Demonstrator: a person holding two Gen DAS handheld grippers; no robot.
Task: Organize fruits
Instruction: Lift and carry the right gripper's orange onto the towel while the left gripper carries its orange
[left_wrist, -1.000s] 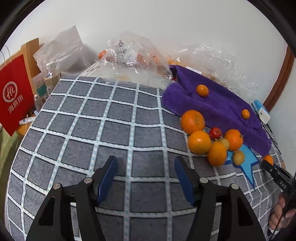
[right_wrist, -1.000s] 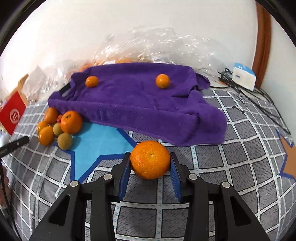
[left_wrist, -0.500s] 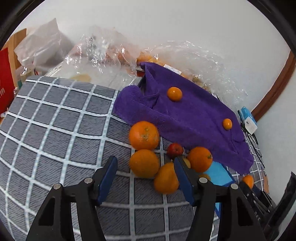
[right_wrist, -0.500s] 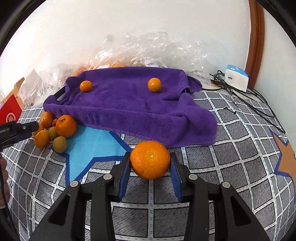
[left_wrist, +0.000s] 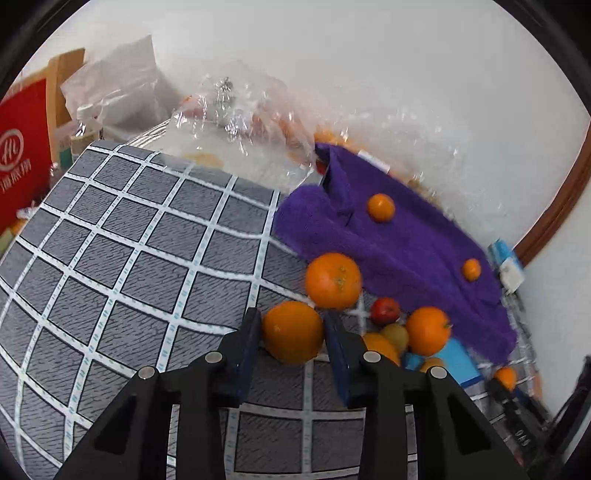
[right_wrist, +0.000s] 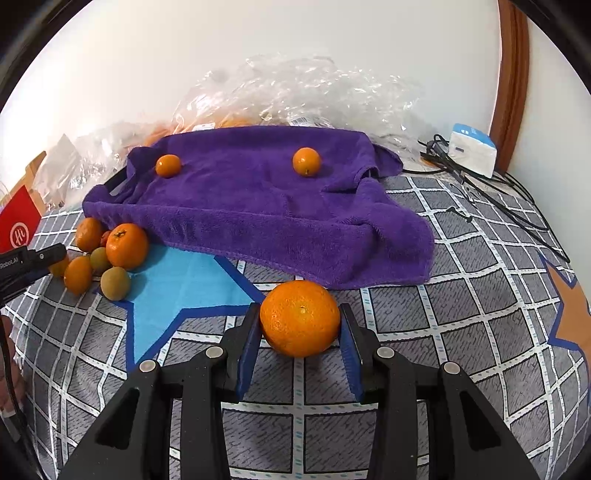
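At the bottom centre of the left wrist view, the left gripper (left_wrist: 293, 332) has just been closing its blue-padded jaws, and they now clamp a round orange mandarin (left_wrist: 293, 331) from both sides, low over the grey cloth with a white grid (left_wrist: 122, 258). Being round, this fruit shows no long axis. Just above and right of it sits a larger orange with its speckled stem end (left_wrist: 333, 280) facing the camera. Further right, a small red fruit (left_wrist: 385, 311), a yellow-green fruit (left_wrist: 395, 334) and another stemmed orange (left_wrist: 428, 330) bunch together at the edge of a purple terry towel (left_wrist: 406, 243). Two small oranges rest on the towel, one upper centre (left_wrist: 381, 207), one further right (left_wrist: 471, 269). Crinkled clear plastic bags (left_wrist: 240, 110) lie beyond, against the white wall, with a red paper bag (left_wrist: 22, 162) at the left edge.

In the right wrist view, the right gripper (right_wrist: 300, 332) is at bottom centre, its jaws clamped on a big round orange with a dimpled skin (right_wrist: 300, 318), its stem dimple turned toward the lens. It sits over the grid cloth beside a light blue star patch (right_wrist: 184, 284). A white and blue box (right_wrist: 472, 149) with black cables (right_wrist: 498, 192) lies in the upper right.
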